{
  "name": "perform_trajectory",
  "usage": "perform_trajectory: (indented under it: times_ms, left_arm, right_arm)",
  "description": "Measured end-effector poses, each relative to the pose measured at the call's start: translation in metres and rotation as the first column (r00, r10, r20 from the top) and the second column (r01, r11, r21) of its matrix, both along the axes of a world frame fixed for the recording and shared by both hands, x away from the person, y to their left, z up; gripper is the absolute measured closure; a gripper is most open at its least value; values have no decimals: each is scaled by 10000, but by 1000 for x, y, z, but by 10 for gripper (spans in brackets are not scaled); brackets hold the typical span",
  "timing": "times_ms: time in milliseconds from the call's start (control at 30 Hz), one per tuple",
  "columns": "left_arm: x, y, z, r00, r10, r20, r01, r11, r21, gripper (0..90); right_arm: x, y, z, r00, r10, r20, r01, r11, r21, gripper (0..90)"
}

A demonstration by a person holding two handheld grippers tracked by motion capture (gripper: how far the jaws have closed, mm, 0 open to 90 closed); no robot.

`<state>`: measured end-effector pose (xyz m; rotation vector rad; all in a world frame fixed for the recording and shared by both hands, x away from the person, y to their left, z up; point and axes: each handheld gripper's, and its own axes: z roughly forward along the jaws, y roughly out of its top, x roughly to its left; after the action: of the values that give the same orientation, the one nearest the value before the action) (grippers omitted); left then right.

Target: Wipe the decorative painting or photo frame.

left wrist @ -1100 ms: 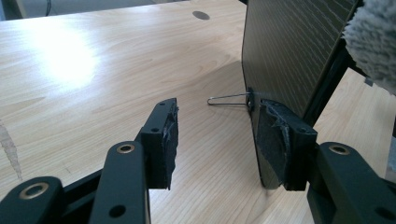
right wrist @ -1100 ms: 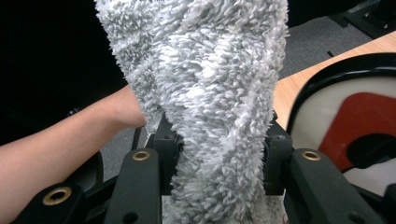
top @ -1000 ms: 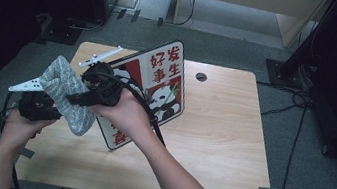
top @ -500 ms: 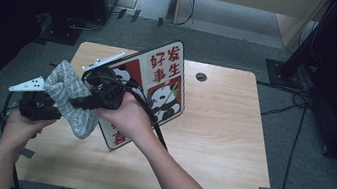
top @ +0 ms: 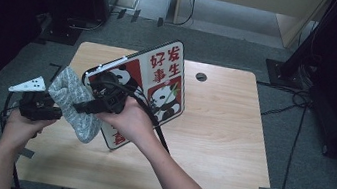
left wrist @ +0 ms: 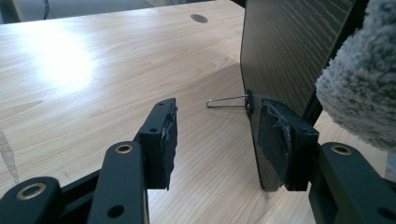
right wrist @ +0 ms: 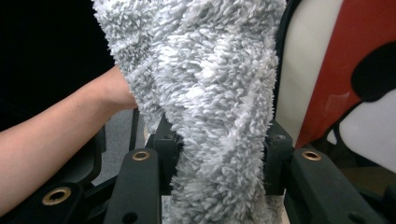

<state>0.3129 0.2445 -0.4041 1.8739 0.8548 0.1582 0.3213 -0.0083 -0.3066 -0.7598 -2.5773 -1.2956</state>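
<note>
A board printed with pandas and red panels stands tilted on the wooden table. My right gripper is shut on a grey fluffy cloth, which it holds against the board's left edge. Up close the cloth is bunched between the right gripper's jaws, beside the board's red front. My left gripper points at the board from the left. Its jaws stand apart. One pad lies at the edge of the dark back, the other clear of it, with cloth overhead.
A thin wire clip sticks out of the board's back. A round cable hole sits at the table's far side. The other forearm shows behind the cloth. Dark stands and cables lie on the floor around the table.
The right gripper and the cloth have slid a little down along the board's left edge, toward the near side. The left gripper has stayed put.
</note>
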Motion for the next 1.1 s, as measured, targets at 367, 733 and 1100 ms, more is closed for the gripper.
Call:
perform_trajectory:
  times_ms: [367,733,1100]
  left_arm:
    - [0,0,-1,10000,2,-5,-2,10000,11,482]
    - [0,1,-1,10000,49,14,-49,10000,13,482]
    - [0,1,-1,10000,52,8,-52,10000,28,480]
  right_arm:
    - [-2,-1,-12,10000,11,-66,-12,9999,-147,606]
    - [-4,-4,-25,9999,111,-14,-112,9995,-285,606]
    - [-9,-8,-43,9994,310,165,-305,9991,-305,606]
